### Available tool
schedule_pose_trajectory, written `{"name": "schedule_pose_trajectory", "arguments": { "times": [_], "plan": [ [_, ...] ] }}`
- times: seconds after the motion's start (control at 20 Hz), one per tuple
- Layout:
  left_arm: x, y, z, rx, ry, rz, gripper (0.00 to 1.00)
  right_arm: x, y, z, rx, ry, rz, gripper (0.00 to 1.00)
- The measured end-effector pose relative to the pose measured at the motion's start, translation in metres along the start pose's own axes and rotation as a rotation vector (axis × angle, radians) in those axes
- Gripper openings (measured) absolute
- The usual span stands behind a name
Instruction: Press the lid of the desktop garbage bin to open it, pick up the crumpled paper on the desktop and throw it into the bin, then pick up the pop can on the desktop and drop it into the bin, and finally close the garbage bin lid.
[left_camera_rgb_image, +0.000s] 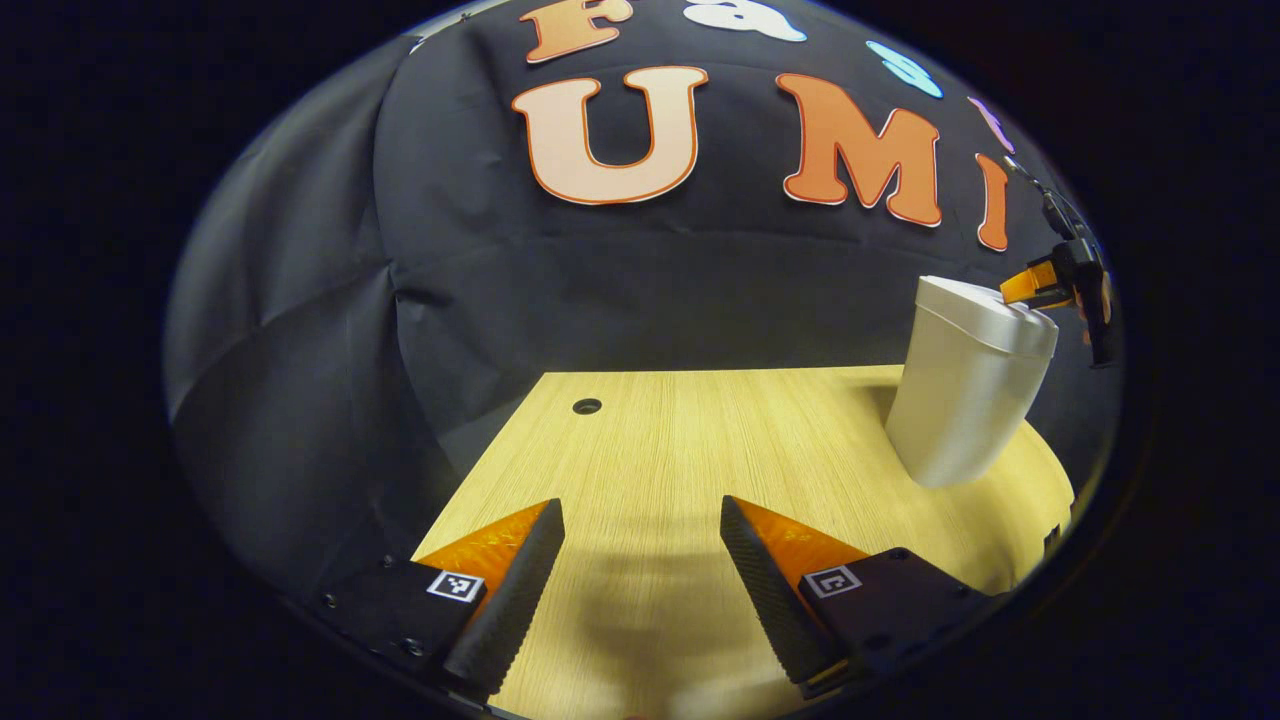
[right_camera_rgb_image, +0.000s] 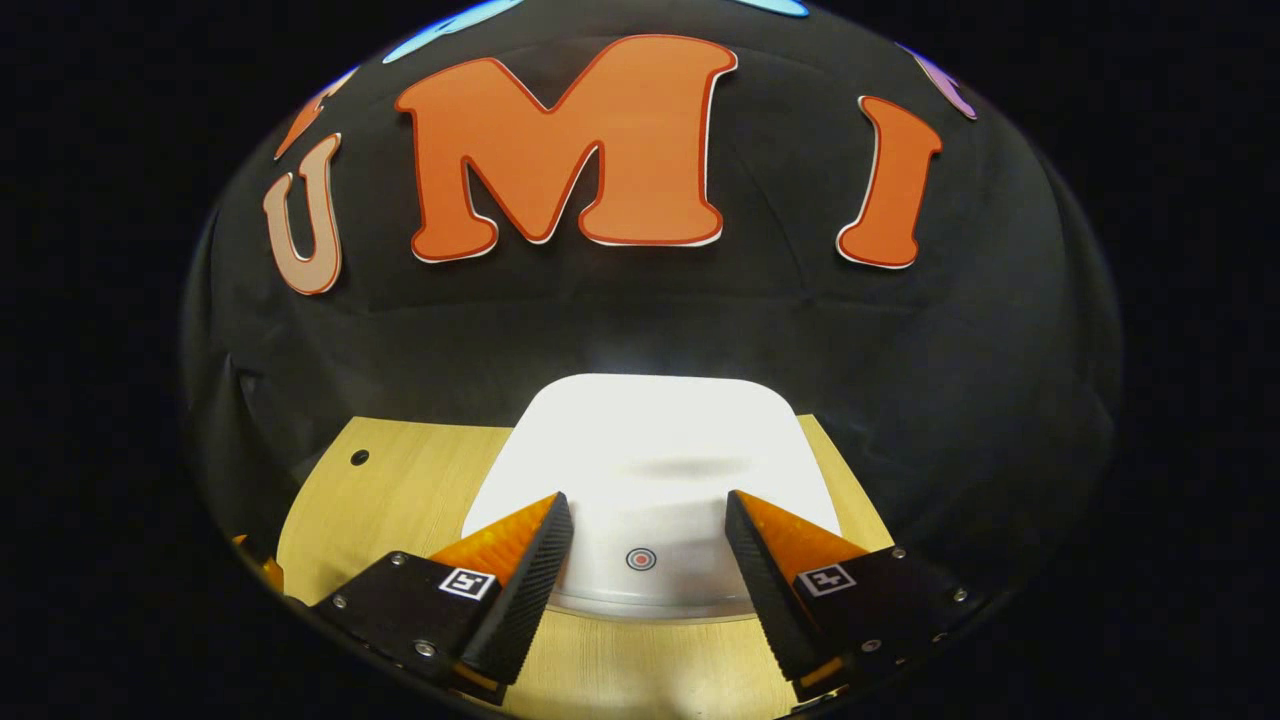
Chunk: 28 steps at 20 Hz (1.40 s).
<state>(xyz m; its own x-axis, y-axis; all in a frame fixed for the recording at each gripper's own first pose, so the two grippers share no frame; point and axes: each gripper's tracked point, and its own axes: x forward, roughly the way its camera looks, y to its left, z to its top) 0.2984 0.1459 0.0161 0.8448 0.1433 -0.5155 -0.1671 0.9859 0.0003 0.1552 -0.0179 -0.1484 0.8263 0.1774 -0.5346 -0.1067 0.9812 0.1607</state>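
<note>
In the left gripper view, the left gripper (left_camera_rgb_image: 640, 520) has its jaws wide apart with nothing between them; the inner faces of its fingers (left_camera_rgb_image: 505, 610) are ribbed and taper to wedge tips. Under them lies the table (left_camera_rgb_image: 700, 440), a pale wood-grain top, smooth and bare in front of the jaws. Farther on, a small round hole (left_camera_rgb_image: 587, 406) sits near the table's back edge. To the right, well apart from these jaws, stands the bin (left_camera_rgb_image: 965, 400), a smooth white tub narrowing toward its base, its lid (left_camera_rgb_image: 985, 310) shut flat on top. The right gripper (left_camera_rgb_image: 1040, 287) sits at the lid's far edge; whether it touches cannot be told.

In the right gripper view, the right gripper (right_camera_rgb_image: 648, 515) looks down on the lid (right_camera_rgb_image: 650, 450), a glossy white rounded rectangle. Its jaws stand apart, tips over the lid's near half, and a small ringed round mark (right_camera_rgb_image: 641, 558) lies between them near the lid's front rim. Bare table (right_camera_rgb_image: 380, 500) shows to the left, with the hole (right_camera_rgb_image: 359, 457) close to the black cloth wall (right_camera_rgb_image: 640, 320) just behind.
</note>
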Motion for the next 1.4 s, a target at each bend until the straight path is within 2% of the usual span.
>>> {"name": "schedule_pose_trajectory", "arguments": {
  "times": [0.2,0.45,0.65,1.05,1.3,1.4],
  "plan": [
    [0.000,0.000,0.000,0.002,0.003,-0.007,1.00,-0.001,0.000,0.001,-0.005,-0.045,0.000,0.94],
    [-0.002,-0.001,0.005,0.009,-0.015,-0.007,1.00,-0.001,0.000,0.005,0.026,-0.039,0.006,0.93],
    [-0.002,-0.001,0.009,0.006,-0.027,-0.006,1.00,-0.009,0.006,0.009,0.029,-0.058,0.017,0.96],
    [0.004,-0.008,0.029,0.020,-0.060,-0.029,1.00,-0.044,0.018,0.035,-0.014,-0.241,0.014,0.97],
    [-0.001,-0.014,0.043,0.045,-0.104,-0.051,1.00,-0.069,0.043,0.029,-0.020,-0.352,0.063,0.97],
    [-0.001,-0.017,0.052,0.065,-0.121,-0.058,1.00,-0.082,0.060,0.026,-0.032,-0.399,0.107,0.97]
  ]
}}
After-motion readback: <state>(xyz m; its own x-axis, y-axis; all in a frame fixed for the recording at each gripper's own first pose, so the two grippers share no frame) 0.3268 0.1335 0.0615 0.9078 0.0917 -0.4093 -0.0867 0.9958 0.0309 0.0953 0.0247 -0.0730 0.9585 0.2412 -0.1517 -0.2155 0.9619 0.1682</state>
